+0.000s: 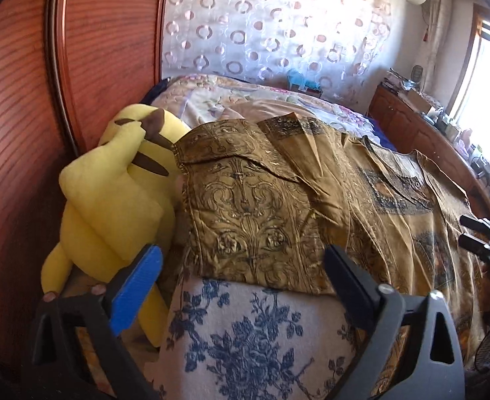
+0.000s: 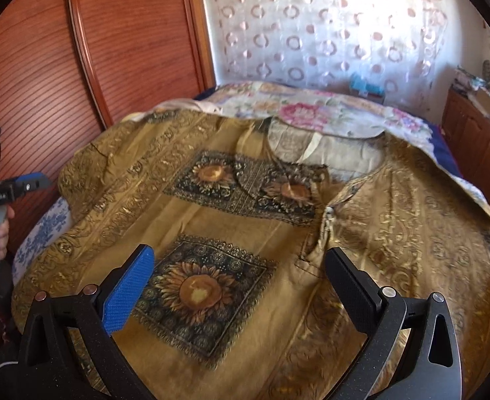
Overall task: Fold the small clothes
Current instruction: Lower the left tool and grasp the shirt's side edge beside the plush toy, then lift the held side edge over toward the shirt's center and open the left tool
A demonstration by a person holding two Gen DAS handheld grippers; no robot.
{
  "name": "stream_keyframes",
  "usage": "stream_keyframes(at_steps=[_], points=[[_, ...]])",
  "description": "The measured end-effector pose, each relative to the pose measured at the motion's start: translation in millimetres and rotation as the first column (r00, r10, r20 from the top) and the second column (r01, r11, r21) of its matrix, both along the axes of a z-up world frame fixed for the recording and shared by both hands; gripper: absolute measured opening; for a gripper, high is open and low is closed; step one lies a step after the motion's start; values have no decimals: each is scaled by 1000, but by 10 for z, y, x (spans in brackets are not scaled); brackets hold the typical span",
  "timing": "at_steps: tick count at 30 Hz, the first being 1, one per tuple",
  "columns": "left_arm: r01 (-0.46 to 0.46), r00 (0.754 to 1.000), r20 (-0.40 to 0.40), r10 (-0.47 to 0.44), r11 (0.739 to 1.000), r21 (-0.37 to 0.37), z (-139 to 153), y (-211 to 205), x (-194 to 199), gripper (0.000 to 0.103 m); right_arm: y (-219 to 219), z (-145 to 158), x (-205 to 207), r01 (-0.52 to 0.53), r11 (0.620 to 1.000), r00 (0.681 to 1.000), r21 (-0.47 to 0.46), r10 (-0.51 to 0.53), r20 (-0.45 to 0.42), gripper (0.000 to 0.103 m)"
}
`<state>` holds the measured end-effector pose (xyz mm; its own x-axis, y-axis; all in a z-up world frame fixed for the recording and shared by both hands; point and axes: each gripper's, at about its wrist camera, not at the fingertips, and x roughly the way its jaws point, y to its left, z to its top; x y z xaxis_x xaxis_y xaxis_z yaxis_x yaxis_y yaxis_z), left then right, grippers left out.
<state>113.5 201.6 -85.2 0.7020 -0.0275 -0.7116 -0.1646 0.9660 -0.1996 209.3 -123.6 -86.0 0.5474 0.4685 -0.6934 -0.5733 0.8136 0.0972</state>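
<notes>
Sleeve first: the garment (image 2: 245,233), a mustard printed top with sunflower panels, lies spread face-up across the bed (image 2: 328,113), neck toward the far side and hem toward us, so its long axis runs near to far. In the left wrist view its left sleeve (image 1: 245,213) sits straight ahead of our left gripper (image 1: 245,283), just beyond the spread-wide, empty fingers, beside the yellow plush toy (image 1: 121,200). Our right gripper (image 2: 241,286) hovers over the near middle of the body, its fingers likewise parted and holding nothing, the lower sunflower panel (image 2: 198,290) between them. We judge the left hand nearer a sleeve, so a fold inward toward the centre line would start there.
</notes>
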Motion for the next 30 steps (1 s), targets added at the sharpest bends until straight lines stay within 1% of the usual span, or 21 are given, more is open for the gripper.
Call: stream_keyframes(at_steps=[1, 2, 4, 5, 6, 8, 9, 10, 11, 13, 15, 20, 23, 25, 26, 27, 30], points=[[6, 1000, -7, -6, 1000, -12, -15, 19, 39, 92, 21, -22, 30, -8, 1000, 1000, -4, 8, -9, 103], [12, 1000, -12, -12, 1000, -21, -26, 38, 64, 84, 40, -36, 50, -14, 1000, 1000, -10, 14, -13, 103], [12, 1000, -18, -13, 999, -35, -52, 76, 94, 79, 63, -59, 87, -23, 1000, 1000, -19, 22, -18, 103], [12, 1000, -18, -13, 999, -42, -65, 102, 97, 71, 69, -69, 111, -25, 999, 999, -23, 24, -23, 103], [12, 1000, -23, -13, 999, -52, -89, 128, 105, 57, 69, -84, 133, -26, 999, 999, -25, 25, -29, 103], [4, 1000, -29, -5, 999, -53, -129, 165, 98, 49, 60, -109, 163, -24, 999, 999, -27, 23, -37, 103], [-1, 1000, -29, 0, 999, -48, -143, 178, 86, 40, 52, -119, 173, -24, 999, 999, -27, 23, -42, 103], [-7, 1000, -30, 6, 999, -44, -156, 190, 70, 34, 40, -131, 181, -23, 999, 999, -26, 22, -47, 103], [-17, 1000, -25, 17, 999, -33, -160, 201, 52, 22, 32, -141, 187, -22, 999, 999, -26, 21, -50, 103], [-30, 999, -16, 30, 999, -18, -155, 212, 19, 12, 14, -154, 191, -19, 1000, 999, -24, 18, -49, 103], [-20, 1000, -21, 20, 1000, -14, -158, 205, -2, 7, 1, -161, 194, -18, 1000, 999, -23, 17, -49, 103], [-11, 1000, -27, 11, 1000, -7, -139, 198, 23, 7, -1, -155, 208, -17, 1000, 999, -26, 16, -43, 103], [-13, 999, -42, 14, 1000, 7, -159, 209, 81, 15, -26, -139, 213, -12, 1000, 999, -20, 11, -38, 103], [-12, 999, -45, 13, 1000, 16, -174, 201, 98, 15, -42, -134, 211, -10, 1000, 999, -18, 9, -36, 103], [-13, 999, -43, 14, 1000, 25, -169, 191, 90, 14, -54, -133, 209, -9, 1000, 999, -17, 8, -35, 103], [-6, 999, -34, 7, 1000, 28, -151, 170, 71, 6, -57, -131, 206, -8, 1000, 999, -18, 8, -34, 103], [15, 1000, 5, -16, 999, 46, 2, 82, 10, 2, -94, -118, 197, -4, 1000, 1000, -18, 3, -29, 103]])
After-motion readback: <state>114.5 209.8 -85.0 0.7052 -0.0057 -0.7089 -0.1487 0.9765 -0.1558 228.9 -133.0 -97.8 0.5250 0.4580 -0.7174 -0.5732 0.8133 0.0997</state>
